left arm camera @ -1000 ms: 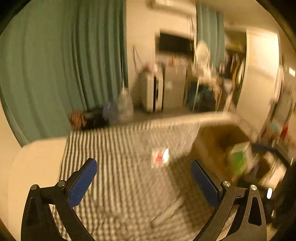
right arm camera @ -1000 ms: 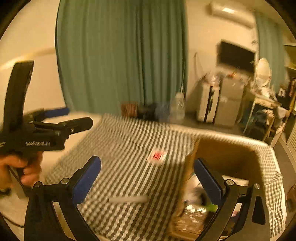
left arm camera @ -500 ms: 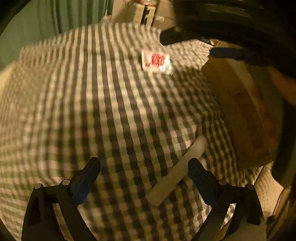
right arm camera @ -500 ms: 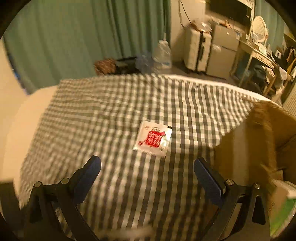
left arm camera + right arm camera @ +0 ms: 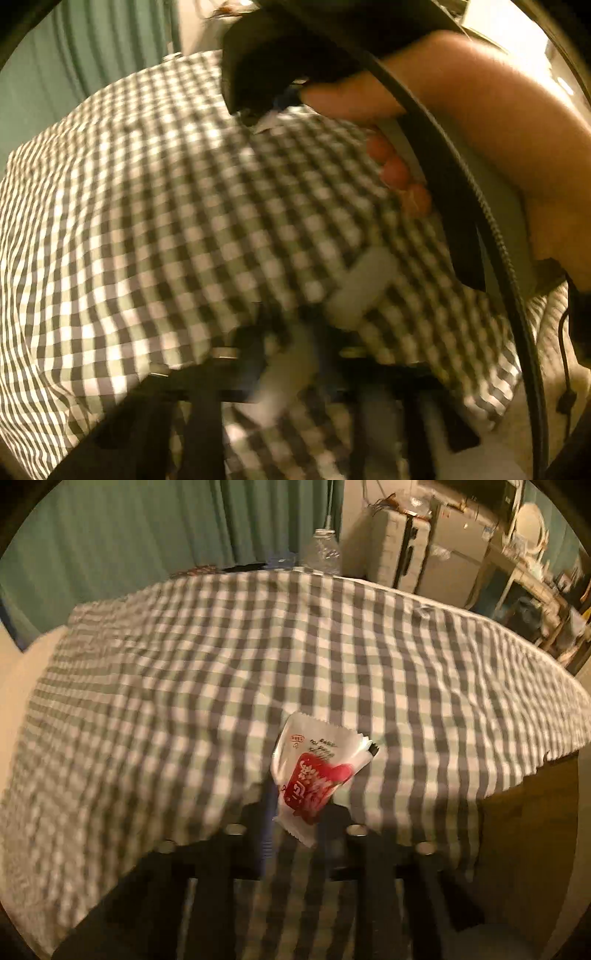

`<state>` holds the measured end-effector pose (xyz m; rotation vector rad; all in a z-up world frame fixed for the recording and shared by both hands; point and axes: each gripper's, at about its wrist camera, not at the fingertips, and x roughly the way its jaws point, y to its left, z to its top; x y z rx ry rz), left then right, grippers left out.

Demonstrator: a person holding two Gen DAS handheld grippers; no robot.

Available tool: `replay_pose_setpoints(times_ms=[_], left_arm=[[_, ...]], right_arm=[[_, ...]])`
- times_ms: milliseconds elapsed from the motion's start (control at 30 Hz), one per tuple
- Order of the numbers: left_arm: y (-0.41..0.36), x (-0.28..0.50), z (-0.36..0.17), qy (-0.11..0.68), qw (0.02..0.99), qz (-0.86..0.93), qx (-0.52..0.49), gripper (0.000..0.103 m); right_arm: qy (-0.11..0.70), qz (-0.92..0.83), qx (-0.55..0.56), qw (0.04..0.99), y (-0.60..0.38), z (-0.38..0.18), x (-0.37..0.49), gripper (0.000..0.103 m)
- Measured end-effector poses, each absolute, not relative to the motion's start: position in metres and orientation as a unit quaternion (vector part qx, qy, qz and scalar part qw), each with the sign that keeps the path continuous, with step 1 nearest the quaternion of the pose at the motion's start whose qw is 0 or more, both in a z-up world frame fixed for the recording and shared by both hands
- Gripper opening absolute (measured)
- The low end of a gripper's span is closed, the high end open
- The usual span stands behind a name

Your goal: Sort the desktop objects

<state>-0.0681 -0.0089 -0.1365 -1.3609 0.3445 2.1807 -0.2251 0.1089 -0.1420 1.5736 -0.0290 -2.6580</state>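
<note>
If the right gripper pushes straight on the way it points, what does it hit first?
The right gripper already pinches the red-and-white packet; pushed on, both would probably press into the checked cloth just beyond.

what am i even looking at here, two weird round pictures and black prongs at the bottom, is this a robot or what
No robot: a person holds a pair of hand-held tongs in each hand, and each pair carries a wide-angle camera looking along its prongs, hence the round pictures. Both views look down on a table under a checked cloth. In the right-hand view, the right tongs have closed on a white and red packet. In the blurred left-hand view, the left tongs have closed on a pale stick-like thing; what it is I cannot tell. The person's right hand also shows there, gripping the other tool.
</note>
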Motion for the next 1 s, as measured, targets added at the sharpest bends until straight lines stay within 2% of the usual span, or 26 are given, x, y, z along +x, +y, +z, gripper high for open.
replay_pose_setpoints(times_ms=[67, 233, 300, 333, 400, 433, 467, 533, 633, 700, 733, 767, 833, 1000], left_arm=[[-0.006, -0.061, -0.129, 0.135, 0.269, 0.817, -0.492, 0.001], [-0.024, -0.053, -0.104, 0.095, 0.265, 0.828, -0.485, 0.0], [-0.032, -0.051, -0.098, 0.066, 0.282, 0.818, -0.496, 0.002], [-0.033, -0.05, -0.097, 0.064, 0.285, 0.814, -0.502, 0.006], [-0.033, -0.052, -0.099, 0.073, 0.282, 0.806, -0.515, 0.03], [-0.033, -0.048, -0.104, 0.076, 0.283, 0.803, -0.519, 0.058], [-0.03, -0.05, -0.104, 0.08, 0.284, 0.8, -0.522, 0.074], [-0.023, -0.044, -0.111, 0.099, 0.287, 0.795, -0.525, 0.082], [-0.013, -0.051, -0.144, 0.136, 0.275, 0.768, -0.562, 0.08], [-0.012, -0.049, -0.148, 0.157, 0.263, 0.779, -0.547, 0.063], [-0.011, -0.048, -0.145, 0.161, 0.261, 0.784, -0.539, 0.032], [-0.012, -0.048, -0.141, 0.157, 0.266, 0.785, -0.537, 0.019], [-0.013, -0.047, -0.133, 0.149, 0.272, 0.79, -0.528, 0.014], [-0.023, -0.043, -0.086, 0.135, 0.251, 0.833, -0.474, 0.014]], right_arm=[[-0.014, -0.869, 0.494, 0.034, 0.11, -0.126, -0.212, 0.005], [-0.021, -0.894, 0.445, 0.054, 0.111, -0.072, -0.181, 0.005], [-0.023, -0.908, 0.413, 0.068, 0.105, -0.039, -0.164, 0.005], [-0.021, -0.913, 0.401, 0.07, 0.104, -0.025, -0.157, 0.005], [-0.02, -0.926, 0.37, 0.075, 0.1, 0.004, -0.139, 0.005], [-0.023, -0.929, 0.362, 0.077, 0.098, 0.01, -0.135, 0.005], [-0.029, -0.935, 0.346, 0.08, 0.099, 0.023, -0.124, 0.005], [-0.03, -0.944, 0.319, 0.08, 0.095, 0.041, -0.108, 0.005], [-0.031, -0.954, 0.288, 0.079, 0.099, 0.065, -0.09, 0.005], [-0.034, -0.96, 0.268, 0.076, 0.108, 0.081, -0.078, 0.005], [-0.037, -0.962, 0.259, 0.074, 0.114, 0.088, -0.073, 0.005], [-0.039, -0.964, 0.251, 0.072, 0.117, 0.093, -0.071, 0.005], [-0.047, -0.968, 0.237, 0.066, 0.129, 0.103, -0.065, 0.005], [-0.074, -0.971, 0.221, 0.055, 0.159, 0.119, -0.044, 0.005]])
